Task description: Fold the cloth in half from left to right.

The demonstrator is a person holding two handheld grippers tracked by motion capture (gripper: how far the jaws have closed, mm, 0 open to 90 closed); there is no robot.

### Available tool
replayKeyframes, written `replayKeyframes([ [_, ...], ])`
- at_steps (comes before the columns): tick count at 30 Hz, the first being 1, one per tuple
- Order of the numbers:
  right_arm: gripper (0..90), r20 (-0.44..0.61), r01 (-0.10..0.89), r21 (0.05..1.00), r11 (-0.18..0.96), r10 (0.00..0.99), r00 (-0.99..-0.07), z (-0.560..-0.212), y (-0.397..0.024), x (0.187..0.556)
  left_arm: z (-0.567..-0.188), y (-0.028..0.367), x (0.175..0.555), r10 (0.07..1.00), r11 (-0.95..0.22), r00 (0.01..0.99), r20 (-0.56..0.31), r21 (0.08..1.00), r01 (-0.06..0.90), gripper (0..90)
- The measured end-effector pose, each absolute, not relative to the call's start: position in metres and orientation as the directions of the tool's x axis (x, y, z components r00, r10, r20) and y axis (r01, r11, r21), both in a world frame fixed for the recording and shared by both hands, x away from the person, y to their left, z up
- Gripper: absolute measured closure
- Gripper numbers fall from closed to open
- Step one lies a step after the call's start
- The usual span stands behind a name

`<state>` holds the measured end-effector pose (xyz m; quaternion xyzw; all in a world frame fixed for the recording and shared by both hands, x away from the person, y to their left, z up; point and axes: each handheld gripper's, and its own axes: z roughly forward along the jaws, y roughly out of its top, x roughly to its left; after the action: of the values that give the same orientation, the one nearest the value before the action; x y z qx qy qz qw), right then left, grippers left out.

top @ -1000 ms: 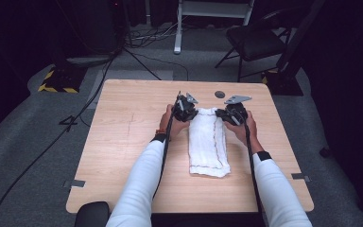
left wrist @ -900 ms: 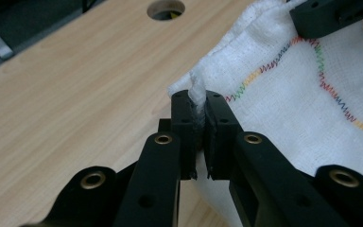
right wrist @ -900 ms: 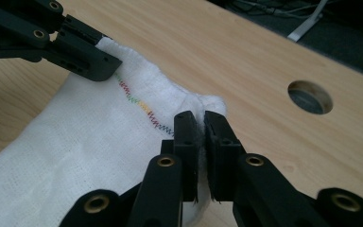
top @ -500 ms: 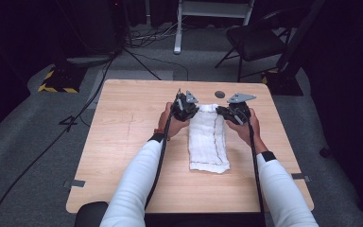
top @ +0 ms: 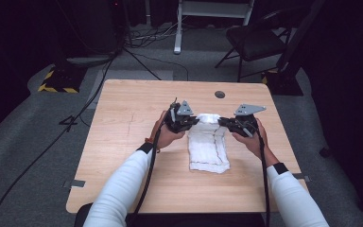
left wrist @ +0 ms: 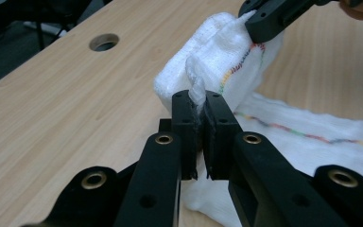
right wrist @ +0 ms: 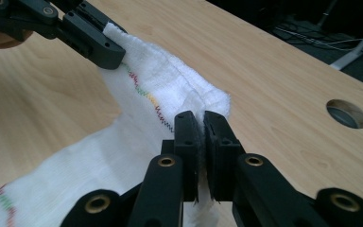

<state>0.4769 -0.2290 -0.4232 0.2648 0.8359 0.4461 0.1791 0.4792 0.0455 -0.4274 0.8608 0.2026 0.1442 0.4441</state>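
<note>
Fingers (left wrist: 187, 124) of both hand-held grippers pinch the cloth (top: 208, 149), level.

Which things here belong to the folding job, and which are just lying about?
In the job:
white cloth
left claw, clamped on its far edge
right claw, clamped likewise

Lying about:
table's round hole
black chair
floor cables

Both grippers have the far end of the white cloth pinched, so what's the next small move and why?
Probably carry both corners toward the near end and lay them down, finishing the fold. The left gripper and right gripper are each shut on a far corner of the white cloth, that edge is raised off the table and curls over, and the near end lies flat.
</note>
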Motion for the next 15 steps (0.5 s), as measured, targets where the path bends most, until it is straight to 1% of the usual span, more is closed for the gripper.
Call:
replayKeyframes([
  [4,84.8,-0.055,0.272,0.834,0.48,0.562,-0.825,-0.427,-0.234,0.461,-0.432,0.046,0.467,0.44,-0.535,0.896,0.056,0.818,0.212,84.3],
  [12,84.8,-0.037,0.267,0.826,0.497,0.52,-0.853,-0.435,-0.238,0.442,-0.442,0.046,0.446,0.378,-0.576,0.925,0.049,0.794,0.193,84.0],
  [15,84.8,-0.029,0.259,0.819,0.513,0.487,-0.873,-0.437,-0.242,0.428,-0.445,0.046,0.438,0.346,-0.589,0.937,0.04,0.787,0.184,84.2],
])
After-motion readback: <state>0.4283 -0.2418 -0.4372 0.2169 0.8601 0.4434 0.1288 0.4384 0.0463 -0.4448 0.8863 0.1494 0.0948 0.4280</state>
